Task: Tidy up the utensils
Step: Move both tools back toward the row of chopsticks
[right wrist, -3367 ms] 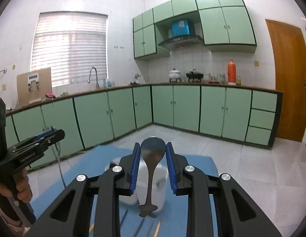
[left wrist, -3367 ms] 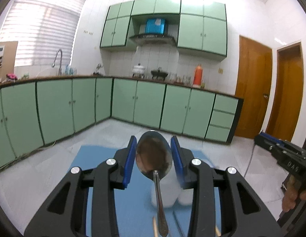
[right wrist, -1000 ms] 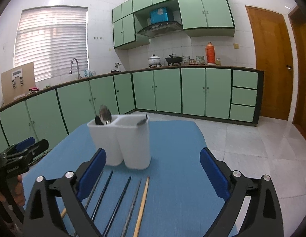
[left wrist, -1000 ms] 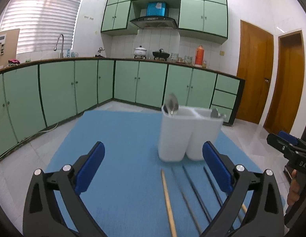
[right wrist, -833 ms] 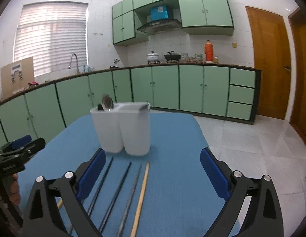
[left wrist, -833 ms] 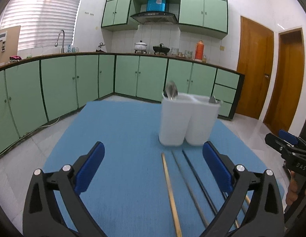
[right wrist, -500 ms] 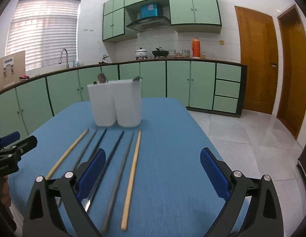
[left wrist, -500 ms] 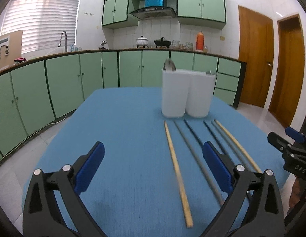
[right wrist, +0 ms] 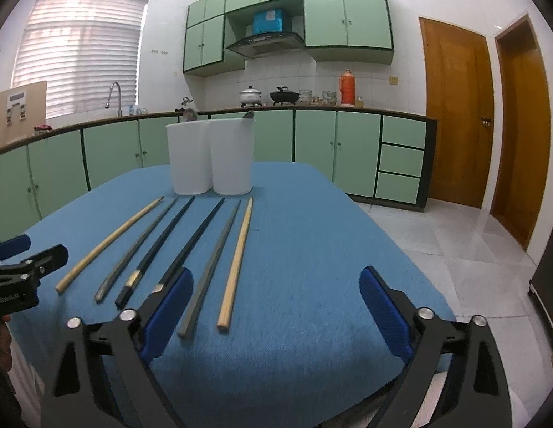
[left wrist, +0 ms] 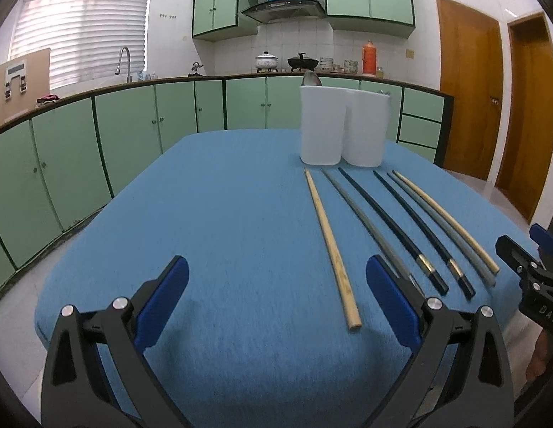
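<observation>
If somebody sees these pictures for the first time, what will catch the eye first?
Six chopsticks lie in a row on the blue cloth, in wood, grey and black. Behind them stands a white holder with spoon tips above its rim. Both tongs, left and right, are open and empty.

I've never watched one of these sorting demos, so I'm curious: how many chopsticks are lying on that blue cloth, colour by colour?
Light wooden chopsticks: 2
Grey chopsticks: 2
Black chopsticks: 2
Total: 6, lying side by side on the blue tablecloth in front of the white utensil holder, none of them held.
</observation>
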### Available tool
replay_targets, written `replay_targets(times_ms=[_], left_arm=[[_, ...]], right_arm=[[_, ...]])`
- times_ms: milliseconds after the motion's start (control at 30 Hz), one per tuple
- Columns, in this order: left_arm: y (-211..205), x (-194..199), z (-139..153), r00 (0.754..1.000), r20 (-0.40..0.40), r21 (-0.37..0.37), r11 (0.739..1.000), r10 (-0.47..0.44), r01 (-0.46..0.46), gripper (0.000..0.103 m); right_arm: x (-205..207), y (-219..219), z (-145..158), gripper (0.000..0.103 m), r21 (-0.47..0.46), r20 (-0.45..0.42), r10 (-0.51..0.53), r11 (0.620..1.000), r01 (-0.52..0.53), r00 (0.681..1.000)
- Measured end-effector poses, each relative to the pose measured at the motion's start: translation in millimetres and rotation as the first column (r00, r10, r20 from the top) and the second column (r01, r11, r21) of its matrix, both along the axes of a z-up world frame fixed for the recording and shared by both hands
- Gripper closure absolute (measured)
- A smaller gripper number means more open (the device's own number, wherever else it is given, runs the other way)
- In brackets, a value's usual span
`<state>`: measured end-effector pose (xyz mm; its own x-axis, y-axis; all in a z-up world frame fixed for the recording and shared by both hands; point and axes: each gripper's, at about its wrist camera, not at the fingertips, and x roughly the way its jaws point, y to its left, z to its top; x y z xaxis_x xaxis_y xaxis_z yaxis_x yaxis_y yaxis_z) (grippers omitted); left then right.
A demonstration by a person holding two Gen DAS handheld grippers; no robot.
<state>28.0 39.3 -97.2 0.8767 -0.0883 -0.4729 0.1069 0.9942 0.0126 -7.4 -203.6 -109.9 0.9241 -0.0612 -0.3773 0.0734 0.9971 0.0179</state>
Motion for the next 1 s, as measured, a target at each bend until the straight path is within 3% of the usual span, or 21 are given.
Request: replay_targets(times_ms=[300, 667, 700, 733, 800, 900, 1000], left_arm=[[-5, -2, -4, 1.0, -0.019, -0.016, 1.0, 0.009, -0.009, 0.006], [-12, -4, -10, 0.999, -0.042, -0.018, 1.0, -0.007, 0.007, 0.007], [-13, -5, -11, 0.999, -0.041, -0.018, 1.0, -0.012, 0.011, 0.01], [-14, -5, -10, 0.999, -0.04, -0.016, 1.0, -0.011, 0.01, 0.023], [-16, -4, -11, 0.999, -0.049, -0.006, 1.0, -0.015, 0.015, 0.037], [-18, -5, -11, 0.998, -0.05, -0.015, 1.0, -0.023, 0.022, 0.049], [-19, -8, -12, 0.998, -0.055, -0.03, 0.999, -0.027, 0.025, 0.055]], right_arm=[[-5, 4, -9, 0.049, -0.011, -0.01, 0.028, 1.0, -0.028, 1.0], [-8, 12, -17, 0.064, -0.037, -0.03, 0.052, 0.998, -0.053, 0.998], [-9, 13, -18, 0.065, -0.035, -0.034, 0.055, 0.998, -0.057, 0.998], [-9, 13, -18, 0.065, -0.035, -0.034, 0.056, 0.998, -0.058, 0.998], [-10, 14, -18, 0.065, -0.039, -0.032, 0.054, 0.998, -0.056, 0.998], [-10, 14, -19, 0.067, -0.034, -0.032, 0.057, 0.998, -0.059, 0.998], [-10, 14, -19, 0.068, -0.031, -0.029, 0.059, 0.998, -0.06, 0.998]])
